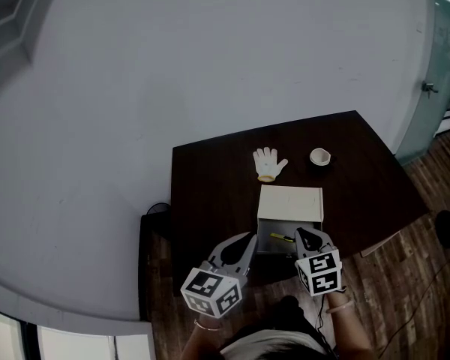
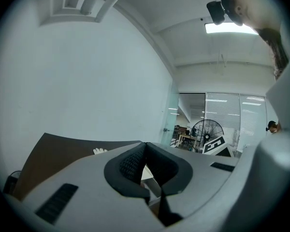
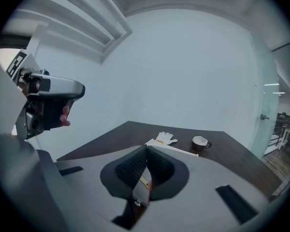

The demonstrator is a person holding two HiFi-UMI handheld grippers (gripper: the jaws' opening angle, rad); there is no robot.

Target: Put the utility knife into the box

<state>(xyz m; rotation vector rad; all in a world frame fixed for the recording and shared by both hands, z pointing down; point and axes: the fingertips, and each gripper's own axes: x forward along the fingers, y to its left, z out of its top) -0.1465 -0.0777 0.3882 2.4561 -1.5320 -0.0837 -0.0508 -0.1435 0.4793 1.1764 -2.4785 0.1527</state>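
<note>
An open cream box (image 1: 265, 243) stands near the table's front edge, its lid (image 1: 289, 203) folded back. The yellow utility knife (image 1: 283, 238) lies inside it. My left gripper (image 1: 248, 238) hovers at the box's left front corner, shut with nothing between its pads. My right gripper (image 1: 303, 235) hangs over the box's right side, just right of the knife, also shut and empty. In the right gripper view the jaws (image 3: 146, 150) meet at the tips, and a sliver of the knife (image 3: 144, 181) shows below them. In the left gripper view the gripper (image 2: 145, 146) points over the box (image 2: 151, 176).
A white glove (image 1: 268, 163) and a small cup (image 1: 319, 157) lie on the dark table (image 1: 210, 186) behind the box. The table's edge runs just in front of the grippers. A pale wall rises beyond; wooden floor (image 1: 427, 276) is at right.
</note>
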